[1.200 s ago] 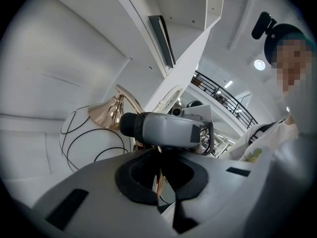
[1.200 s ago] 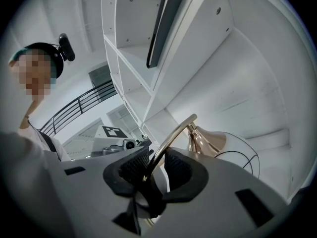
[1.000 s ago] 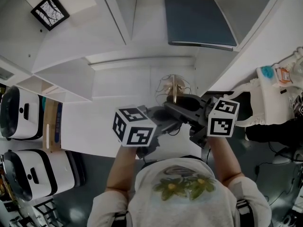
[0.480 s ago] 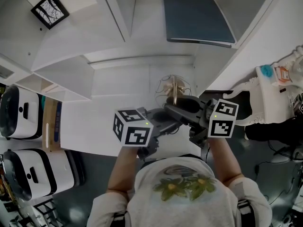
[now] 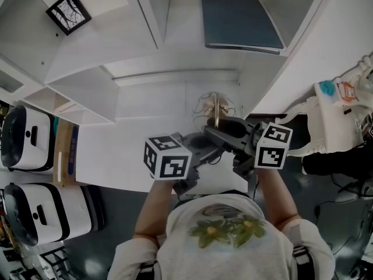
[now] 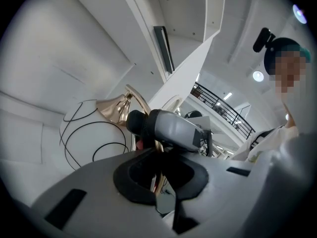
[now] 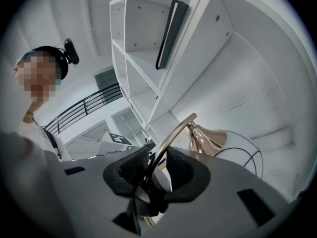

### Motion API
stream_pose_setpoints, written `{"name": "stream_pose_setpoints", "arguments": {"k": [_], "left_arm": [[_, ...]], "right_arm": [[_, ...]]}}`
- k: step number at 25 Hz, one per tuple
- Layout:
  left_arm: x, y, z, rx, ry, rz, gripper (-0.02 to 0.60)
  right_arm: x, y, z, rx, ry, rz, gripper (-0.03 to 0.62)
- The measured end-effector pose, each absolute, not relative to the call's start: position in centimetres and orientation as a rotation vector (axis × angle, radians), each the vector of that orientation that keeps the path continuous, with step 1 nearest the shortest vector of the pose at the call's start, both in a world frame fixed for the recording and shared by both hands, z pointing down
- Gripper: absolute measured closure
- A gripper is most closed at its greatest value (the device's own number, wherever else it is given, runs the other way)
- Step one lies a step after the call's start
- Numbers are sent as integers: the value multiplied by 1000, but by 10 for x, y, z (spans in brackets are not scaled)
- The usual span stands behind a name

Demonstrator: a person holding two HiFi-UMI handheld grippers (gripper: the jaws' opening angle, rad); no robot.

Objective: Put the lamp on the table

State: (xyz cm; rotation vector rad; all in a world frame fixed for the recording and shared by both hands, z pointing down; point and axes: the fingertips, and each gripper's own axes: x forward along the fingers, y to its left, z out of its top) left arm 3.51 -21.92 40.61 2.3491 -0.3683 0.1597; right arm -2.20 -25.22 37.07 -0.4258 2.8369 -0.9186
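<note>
1. Since the earlier frame, the marker cube point(image 5: 168, 156) on the left gripper point(image 6: 157, 180) has edged slightly along the near edge of the table point(image 5: 116, 150), toward the right gripper point(image 7: 154, 171). The lamp point(image 5: 216, 108) has barely shifted over the table.
2. The table is a white slab. Both grippers reach in over the right part of its near edge.
3. A white shelf unit point(image 5: 87, 80) rises from the table's left and far sides.
4. A dark panel point(image 5: 242, 22) stands behind the table's far edge, toward the right end.
5. Two white cases with black bands point(image 5: 23, 139) sit off the table's left end.
6. The lamp is over the right part of the table. Its long axis runs from the near edge toward the far edge. The gold stem point(image 7: 168, 139) arcs away from the person, so the gold cone point(image 7: 208, 139) and wire shade point(image 6: 91, 133) point toward the table's back. No view shows whether any part touches the table.
7. The left gripper is closed narrow on the stem, which passes between its black pads.
8. The right gripper also clamps the stem between its ribbed pads, just beside the left gripper and toward the table's right end.
9. A small framed picture point(image 5: 69, 11) hangs beyond the table's far left corner.
</note>
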Motion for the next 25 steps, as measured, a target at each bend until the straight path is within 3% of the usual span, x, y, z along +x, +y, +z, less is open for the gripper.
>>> {"name": "stream_pose_setpoints", "arguments": {"k": [5,7,10,23,25], "left_arm": [[30,-218,410,2392,-493,170,540],[26,-219,411,2392,-539,180,513],[16,-219,416,2438,-639,257,339],[-13,-196,415,2501,-825,302,341],[-13,-190,416,2513,-824,313,360]], "right_arm": [[-20,-247,373,-475,2886,-865,476],[-18,-245,373,-506,2890,-844,476],[-13,-242,373,-554,2889,-825,473],[17,-223,384,-916,2755,-779,474],[22,-220,390,-1031,2774,-732,507]]}}
